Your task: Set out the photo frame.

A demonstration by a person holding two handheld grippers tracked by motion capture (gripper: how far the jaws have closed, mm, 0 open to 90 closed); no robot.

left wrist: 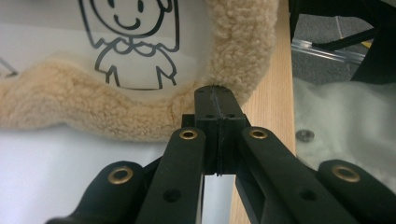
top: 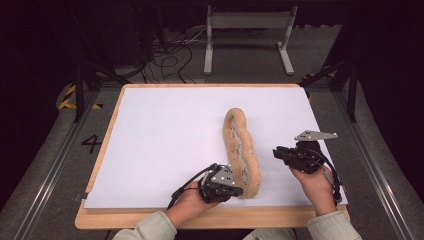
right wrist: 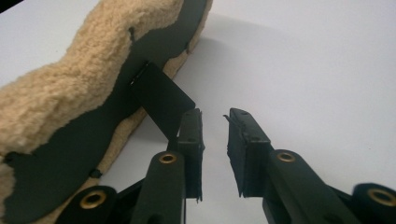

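Broadly, a white sheet (top: 165,140) covers a wooden table (top: 150,218), on which a person works with a two-jaw gripper in each hand. Next in size, a long, fleecy tan object (top: 242,152) with a wavy outline lies on the sheet, running from just beside the left gripper (top: 236,190), at its near end, away toward the far side of the table; the right gripper (top: 276,153) sits a short way off its other flank, so the fleece lies between the two tools. Seen along the left gripper (left wrist: 219,93), the fleecy border (left wrist: 116,112) frames a clear panel (left wrist: 140,42) printed with a line drawing of a smiling figure, and the tan edge curves directly ahead of the tips. Those jaws are pressed fully together, their tips at the fleece's border with a thin fold of it apparently pinched between them, though the seam is too tight to be sure. Seen along the right gripper (right wrist: 215,119), the fleece (right wrist: 60,93) lies to one side of the jaws, with a black wavy strip (right wrist: 79,149) on its face and a small black tab (right wrist: 161,100) jutting from it toward the nearer jaw. These jaws stand slightly parted with bare white sheet between them; the tab lies against the outer side of one jaw, not inside the gap.
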